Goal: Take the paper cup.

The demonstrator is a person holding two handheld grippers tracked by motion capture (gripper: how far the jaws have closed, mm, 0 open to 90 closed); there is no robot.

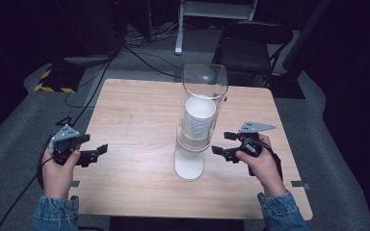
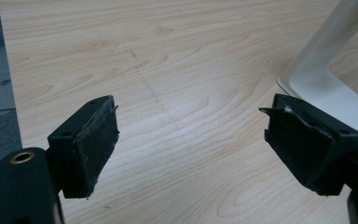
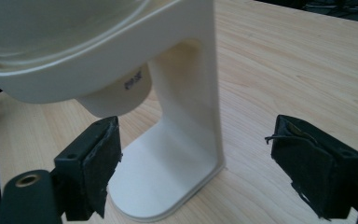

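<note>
Cup dispenser (image 1: 195, 130) upright, axis vertical; left gripper (image 1: 95, 153), right gripper (image 1: 223, 143) both released.

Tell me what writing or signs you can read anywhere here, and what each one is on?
Small dark print on the bottom cup poking out under the white dispenser: too small and blurred to read.
Yellow-and-black hazard stripes on the floor beyond the table: a warning mark, no words.
Nothing else is legible.
</note>
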